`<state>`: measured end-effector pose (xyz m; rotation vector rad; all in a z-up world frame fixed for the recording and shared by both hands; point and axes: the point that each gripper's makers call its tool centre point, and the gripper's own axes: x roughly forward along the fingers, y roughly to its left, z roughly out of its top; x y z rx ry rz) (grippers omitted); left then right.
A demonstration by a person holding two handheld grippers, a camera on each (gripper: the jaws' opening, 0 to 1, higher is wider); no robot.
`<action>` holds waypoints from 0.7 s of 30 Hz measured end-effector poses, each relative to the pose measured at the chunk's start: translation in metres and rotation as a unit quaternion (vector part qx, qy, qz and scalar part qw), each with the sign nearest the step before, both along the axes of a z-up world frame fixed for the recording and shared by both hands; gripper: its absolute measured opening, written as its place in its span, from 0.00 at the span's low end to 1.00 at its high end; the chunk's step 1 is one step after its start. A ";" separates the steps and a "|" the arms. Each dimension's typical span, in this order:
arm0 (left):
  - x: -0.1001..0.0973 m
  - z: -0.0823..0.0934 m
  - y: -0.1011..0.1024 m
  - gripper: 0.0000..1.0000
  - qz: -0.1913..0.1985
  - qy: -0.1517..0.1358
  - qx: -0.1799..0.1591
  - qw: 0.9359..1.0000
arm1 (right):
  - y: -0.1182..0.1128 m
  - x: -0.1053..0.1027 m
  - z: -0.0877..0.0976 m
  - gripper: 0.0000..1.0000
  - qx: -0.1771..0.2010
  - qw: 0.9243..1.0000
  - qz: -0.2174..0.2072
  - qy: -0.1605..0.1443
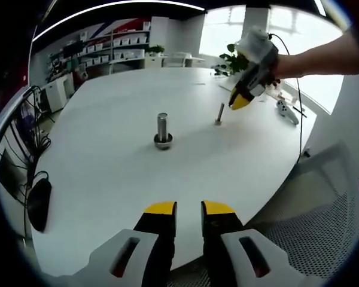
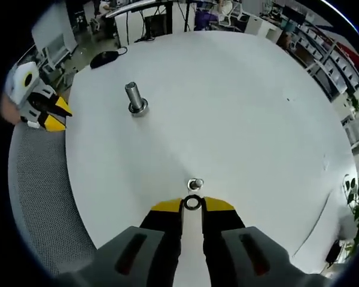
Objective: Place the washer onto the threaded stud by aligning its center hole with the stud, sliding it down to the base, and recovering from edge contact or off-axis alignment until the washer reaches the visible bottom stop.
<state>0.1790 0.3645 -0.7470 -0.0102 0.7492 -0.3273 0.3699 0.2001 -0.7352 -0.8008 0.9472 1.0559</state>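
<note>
Two metal posts are standing on the white round desk (image 1: 107, 179). One is a thick bolt (image 1: 162, 128) with a ring at its bottom, sitting near the middle of the desk. The other is a thin threaded stud (image 1: 219, 113), standing closer to the desk's far right edge in the left gripper view. In the right gripper view the same stud (image 2: 195, 183) is showing from above, just in front of the yellow tips.

One washer (image 2: 192, 202) is showing. It is a small dark ring, and the right hand-held gripper (image 2: 192, 205) is pinching it between its two yellow tips. The washer is sitting just beside the stud top, not yet on it.

In the left gripper view the right hand-held gripper (image 1: 238, 101) is tilting down toward the stud, with a person's bare arm (image 1: 323, 57) reaching in from the right.

The left hand-held gripper (image 1: 188, 209) is hanging over the near edge of the desk, well apart from both posts. Its jaws are standing a little apart, with a narrow gap and nothing between them. In the right gripper view it (image 2: 52, 116) is sitting at the desk's left edge.

One black computer mouse (image 2: 103, 58) is lying by the desk's far edge. A grey mesh chair (image 1: 323, 197) is standing beside the desk.
</note>
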 end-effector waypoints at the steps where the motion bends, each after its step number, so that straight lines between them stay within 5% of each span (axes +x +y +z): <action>1: 0.000 0.000 0.000 0.14 0.000 0.000 0.000 1.000 | 0.001 0.000 0.001 0.13 0.001 1.000 0.001 -0.002; 21: -0.001 0.000 0.000 0.14 0.001 0.002 0.001 1.000 | 0.015 0.010 0.001 0.13 -0.003 0.999 0.026 -0.020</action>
